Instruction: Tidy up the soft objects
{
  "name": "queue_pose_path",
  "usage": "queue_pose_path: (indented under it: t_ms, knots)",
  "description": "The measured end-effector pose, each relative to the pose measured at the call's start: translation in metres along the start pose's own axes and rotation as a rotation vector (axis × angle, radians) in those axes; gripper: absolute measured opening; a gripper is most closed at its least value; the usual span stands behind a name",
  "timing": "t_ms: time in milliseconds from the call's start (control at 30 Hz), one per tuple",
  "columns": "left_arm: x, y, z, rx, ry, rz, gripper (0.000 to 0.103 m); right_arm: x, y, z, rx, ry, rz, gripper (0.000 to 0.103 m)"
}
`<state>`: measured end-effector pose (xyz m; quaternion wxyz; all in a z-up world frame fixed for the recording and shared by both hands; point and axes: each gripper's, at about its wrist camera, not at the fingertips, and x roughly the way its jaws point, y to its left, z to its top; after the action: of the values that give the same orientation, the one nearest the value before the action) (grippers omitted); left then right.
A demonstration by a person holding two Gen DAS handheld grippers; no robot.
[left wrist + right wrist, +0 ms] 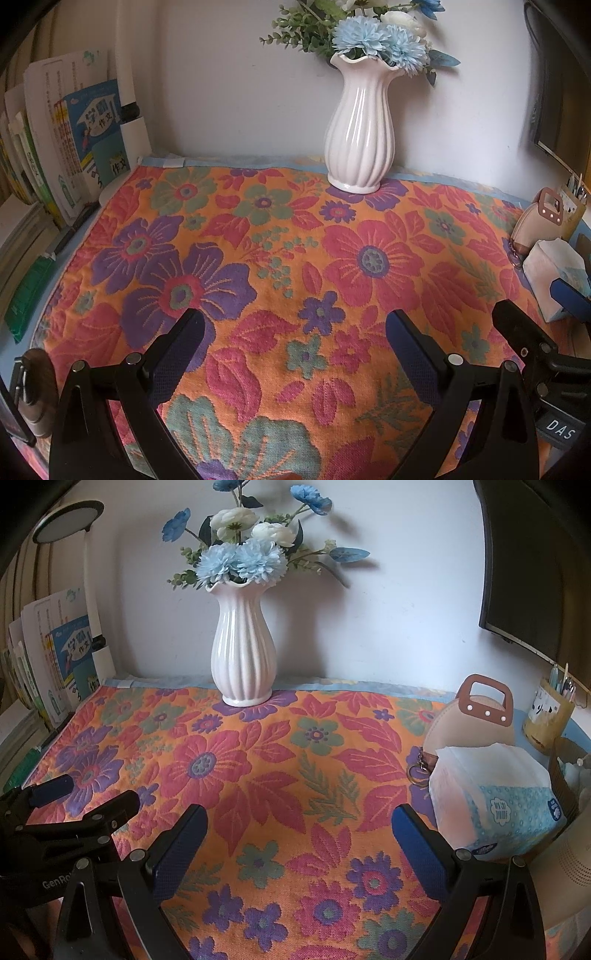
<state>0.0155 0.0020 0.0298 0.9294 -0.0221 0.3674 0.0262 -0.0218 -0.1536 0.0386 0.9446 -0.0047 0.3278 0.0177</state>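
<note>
Towel (280, 266): floral, spread flat over tabletop, vase (360, 125) on its far edge.
Left tongs (295, 332): apart, empty, low over towel.
Right tongs (299, 827): apart, empty, beside tissue pack (495, 801).
Writing: "DAS", "GenRo" on tong bodies.

soft daylight, fisheye warp, dark vignetted corners

Desk corner against a plain white wall

A pale wall (388, 602) backs the desk, lit softly, with the vase (243, 646) of blue and white artificial flowers (240, 559) casting a shadow on it to the right. A white desk lamp (68, 520) stands at the left beside upright books (70, 147). A dark monitor (532, 572) hangs at the right above a pen holder (546, 716). The desk edge (576, 727) shows pale blue.
</note>
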Motion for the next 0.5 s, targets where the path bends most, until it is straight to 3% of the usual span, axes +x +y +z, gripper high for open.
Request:
queue_pose_path:
  t_ms: [500]
  knots:
    - [0.0013, -0.0008, -0.001, 0.001, 0.007, -0.004, 0.098, 0.0003, 0.0027, -0.0005, -0.021, -0.001, -0.008, 0.101]
